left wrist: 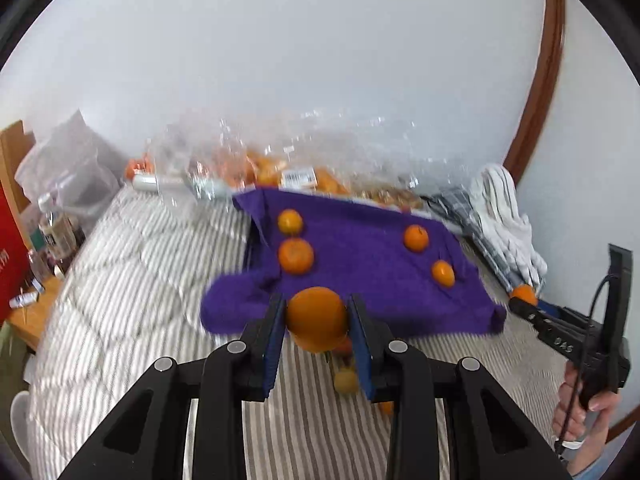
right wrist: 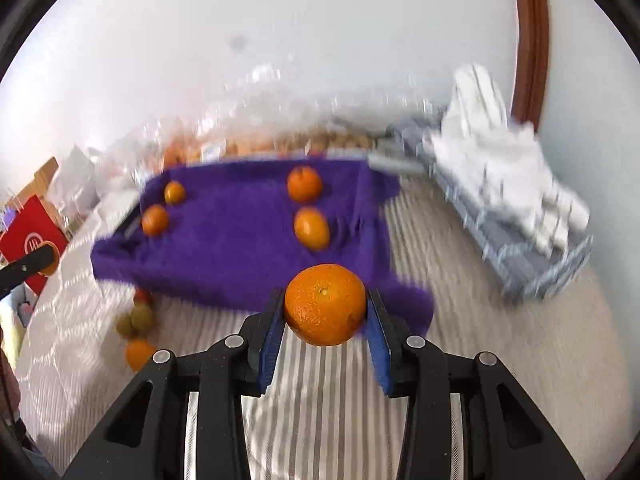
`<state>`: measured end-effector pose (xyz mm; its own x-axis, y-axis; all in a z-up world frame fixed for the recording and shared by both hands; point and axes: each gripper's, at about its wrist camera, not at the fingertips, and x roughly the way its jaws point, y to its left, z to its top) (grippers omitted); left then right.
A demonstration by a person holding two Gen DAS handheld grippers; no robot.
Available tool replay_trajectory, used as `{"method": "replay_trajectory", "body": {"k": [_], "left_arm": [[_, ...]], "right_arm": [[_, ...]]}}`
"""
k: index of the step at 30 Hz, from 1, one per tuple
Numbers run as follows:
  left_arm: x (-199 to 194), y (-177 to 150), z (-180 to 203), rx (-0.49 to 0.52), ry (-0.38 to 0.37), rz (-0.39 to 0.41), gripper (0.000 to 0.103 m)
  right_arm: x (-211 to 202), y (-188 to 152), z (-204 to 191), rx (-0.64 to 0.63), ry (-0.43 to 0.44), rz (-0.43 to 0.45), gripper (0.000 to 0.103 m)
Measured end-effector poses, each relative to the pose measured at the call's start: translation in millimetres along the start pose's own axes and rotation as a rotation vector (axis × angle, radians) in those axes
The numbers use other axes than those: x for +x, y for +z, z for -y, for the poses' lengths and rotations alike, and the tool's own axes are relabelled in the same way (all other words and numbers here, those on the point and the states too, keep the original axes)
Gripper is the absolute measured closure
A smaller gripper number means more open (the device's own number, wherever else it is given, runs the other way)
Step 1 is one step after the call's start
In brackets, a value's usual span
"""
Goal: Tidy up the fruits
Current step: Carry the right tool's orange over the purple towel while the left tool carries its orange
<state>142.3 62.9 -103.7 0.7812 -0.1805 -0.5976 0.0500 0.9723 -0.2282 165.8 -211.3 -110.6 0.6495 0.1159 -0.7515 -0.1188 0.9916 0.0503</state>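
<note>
Two hand-held grippers carry fruit toward a purple towel (left wrist: pixel 360 280) spread on a striped bedcover (left wrist: pixel 140 260). The left gripper (left wrist: pixel 317 312) is closed on an orange (left wrist: pixel 317 316), its blue pads pressing the fruit from both sides just short of the towel's near edge. The right gripper (right wrist: pixel 326 308) likewise clamps a second orange (right wrist: pixel 325 304), stem end facing the camera, poised over the towel's near corner.

Four oranges already sit on the towel: two (left wrist: pixel 295 255) close together on the left side, two (left wrist: pixel 416 237) on the right, well apart from the first pair. A few loose fruits (right wrist: pixel 138 320), some greenish, lie on the bedcover just off the towel's edge. A clear plastic bag of oranges (left wrist: pixel 280 168) rests behind the towel against the wall, and folded white cloth (right wrist: pixel 500 160) lies to the right.

The step in hand appears to be placing both held oranges in line with those already set out. Doing it well likely means lowering each fruit until it touches the soft towel before easing the jaws apart, since a round orange released early could roll off onto the bedcover. Motion blur obscures finer detail.
</note>
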Motion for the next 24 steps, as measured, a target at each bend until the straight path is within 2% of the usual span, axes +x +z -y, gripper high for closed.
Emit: {"method": "replay_trajectory", "body": {"k": [5,9,16,20,24], "left_arm": [[12.7,28.0,2.0,0.002,0.016,0.029,0.073],[41.0,38.8,1.9,-0.019,0.035,0.041,0.073],[94.9,30.1,-10.2,-0.080,0.025,-0.014,0.073],[103.9,19.5,-18.2,-0.057,0.059,-0.036,0.073],[107.4,18.7,-26.2,-0.102,0.025,-0.052,0.073]], "right_arm": [[-1.6,41.2,-7.0,-0.012,-0.001,0.052,0.064],[17.5,61.1,-16.2,-0.005,0.023,0.064,0.064],[77.6,48.5,-22.1,0.024,0.090,-0.017,0.064],[97.6,33.5,-23.6,0.000,0.080,-0.063,0.064],[105.1,30.2,-23.1,0.016,0.112,-0.077,0.064]]}}
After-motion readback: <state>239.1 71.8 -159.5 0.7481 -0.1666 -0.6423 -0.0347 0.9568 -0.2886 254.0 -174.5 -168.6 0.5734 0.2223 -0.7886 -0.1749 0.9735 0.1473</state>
